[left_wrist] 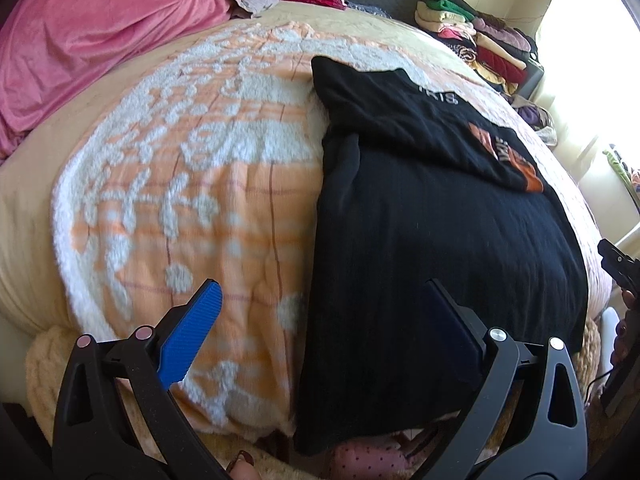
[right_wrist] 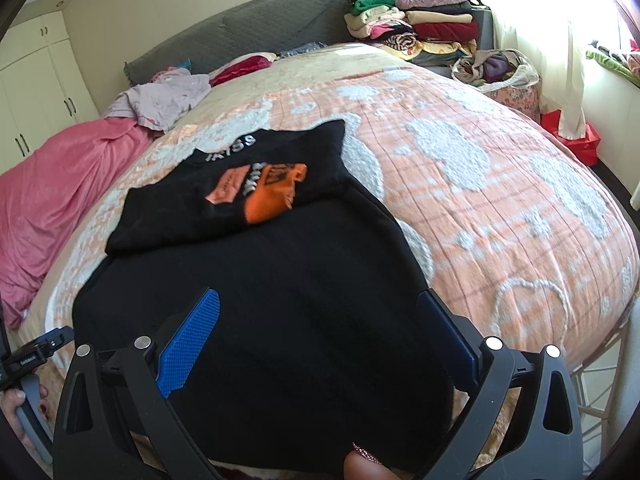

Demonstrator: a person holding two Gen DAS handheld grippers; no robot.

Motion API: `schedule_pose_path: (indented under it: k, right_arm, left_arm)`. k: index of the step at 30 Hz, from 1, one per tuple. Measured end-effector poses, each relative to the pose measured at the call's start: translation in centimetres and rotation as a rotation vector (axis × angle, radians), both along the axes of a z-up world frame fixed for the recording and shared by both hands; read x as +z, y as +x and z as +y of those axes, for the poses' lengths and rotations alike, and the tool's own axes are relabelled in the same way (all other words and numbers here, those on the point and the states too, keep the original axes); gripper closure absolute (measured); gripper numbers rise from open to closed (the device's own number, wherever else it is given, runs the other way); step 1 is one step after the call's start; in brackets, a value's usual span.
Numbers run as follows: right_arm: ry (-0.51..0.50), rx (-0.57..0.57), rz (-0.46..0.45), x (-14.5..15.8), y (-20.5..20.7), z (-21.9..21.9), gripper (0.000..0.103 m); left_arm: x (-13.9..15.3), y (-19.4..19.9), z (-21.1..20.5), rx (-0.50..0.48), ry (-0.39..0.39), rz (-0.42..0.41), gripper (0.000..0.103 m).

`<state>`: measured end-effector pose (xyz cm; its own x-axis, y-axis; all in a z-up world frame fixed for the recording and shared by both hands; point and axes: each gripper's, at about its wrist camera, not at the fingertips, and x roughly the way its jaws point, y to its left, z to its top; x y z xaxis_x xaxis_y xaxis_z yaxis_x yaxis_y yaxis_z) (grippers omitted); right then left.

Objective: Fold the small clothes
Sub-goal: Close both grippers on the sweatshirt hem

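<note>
A black top [left_wrist: 436,224] [right_wrist: 288,292] with an orange print [right_wrist: 264,188] lies flat on the orange and white blanket [left_wrist: 192,184] [right_wrist: 480,184], its far part folded back toward me. My left gripper [left_wrist: 322,304] hovers open over the garment's left edge, blue pads [left_wrist: 188,336] wide apart and empty. Above the near half of the garment my right gripper [right_wrist: 320,312] is open too, with nothing between its fingers [right_wrist: 192,340]. Part of the right gripper shows at the right edge of the left wrist view, and the left one with a hand [right_wrist: 20,404] at the lower left of the right wrist view.
A pink cover [left_wrist: 92,36] [right_wrist: 52,200] is bunched on the bed's left side, with lilac clothes [right_wrist: 164,96] near the grey headboard [right_wrist: 248,36]. Stacks of folded clothes [right_wrist: 416,24] [left_wrist: 476,36] stand at the far right. A bag of clothes [right_wrist: 500,72] sits beside the bed.
</note>
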<state>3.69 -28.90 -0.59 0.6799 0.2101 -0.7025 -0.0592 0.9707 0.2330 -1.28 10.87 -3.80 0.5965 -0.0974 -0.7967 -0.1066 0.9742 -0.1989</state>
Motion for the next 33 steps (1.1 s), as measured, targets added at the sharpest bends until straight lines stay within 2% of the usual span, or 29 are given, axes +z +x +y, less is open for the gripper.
schedule_pose_path:
  k: [5, 11, 12, 13, 18, 23, 33]
  right_arm:
    - [-0.022, -0.007, 0.019, -0.9, -0.8, -0.5, 0.004]
    - [-0.035, -0.013, 0.038, -1.7, -1.9, -1.3, 0.004]
    - [-0.03, -0.012, 0.043, -1.9, -2.0, -1.5, 0.004]
    - [-0.023, -0.011, 0.049, -2.0, -2.1, -1.7, 0.004]
    - [-0.042, 0.012, 0.081, -2.5, -2.9, -2.3, 0.005]
    - [-0.058, 0.024, 0.137, -3.9, -3.4, -3.1, 0.005]
    - [-0.046, 0.064, 0.216, -6.3, -4.4, -4.7, 0.008]
  left_arm:
    - [-0.4, -1.3, -0.4, -0.014, -0.004, -0.002, 0.013]
    - [-0.6, -2.0, -1.1, -0.059, -0.041, -0.007, 0.031]
    - [-0.7, -2.0, -1.2, -0.063, -0.048, -0.004, 0.042]
    - [-0.9, -2.1, -1.1, -0.069, -0.059, 0.0, 0.047]
    - [-1.8, -2.5, -1.0, -0.076, -0.085, 0.024, 0.05]
    - [-3.2, -3.1, -0.7, -0.087, -0.145, 0.057, 0.05]
    - [-3.9, -4.4, -0.9, -0.116, -0.152, 0.071, 0.05]
